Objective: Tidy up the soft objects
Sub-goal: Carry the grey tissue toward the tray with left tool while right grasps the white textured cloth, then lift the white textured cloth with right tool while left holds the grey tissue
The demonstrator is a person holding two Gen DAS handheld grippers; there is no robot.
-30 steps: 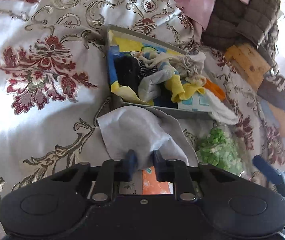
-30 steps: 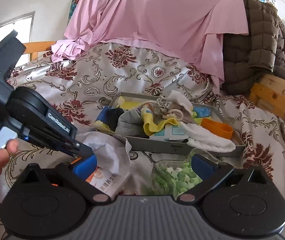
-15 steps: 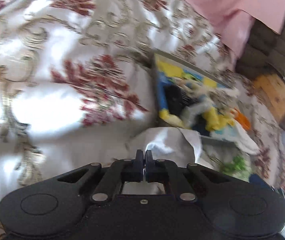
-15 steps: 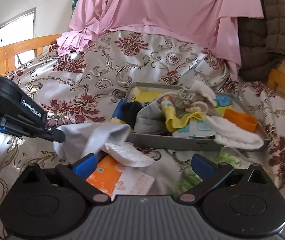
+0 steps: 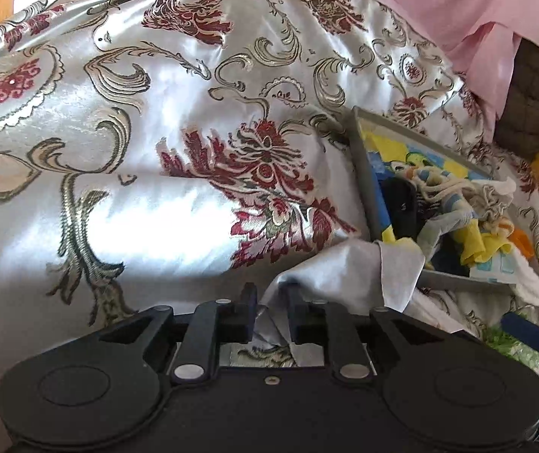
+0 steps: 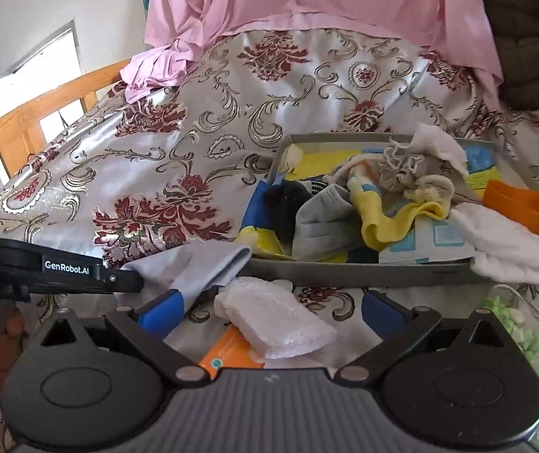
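Now fingers [image 5: 249,304] apart around cloth [image 5: 345,275]

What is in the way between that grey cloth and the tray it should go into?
Little that shows. The grey cloth, between the left claw's opening fingers, already reaches the tray's near corner. Only the low tray wall lies ahead, and the tray is heaped with socks, so room is tight. The right claw hangs open beside it.

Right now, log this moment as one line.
left hand-held gripper: jaws opening, grey cloth between | right hand-held gripper: open, empty | tray: full
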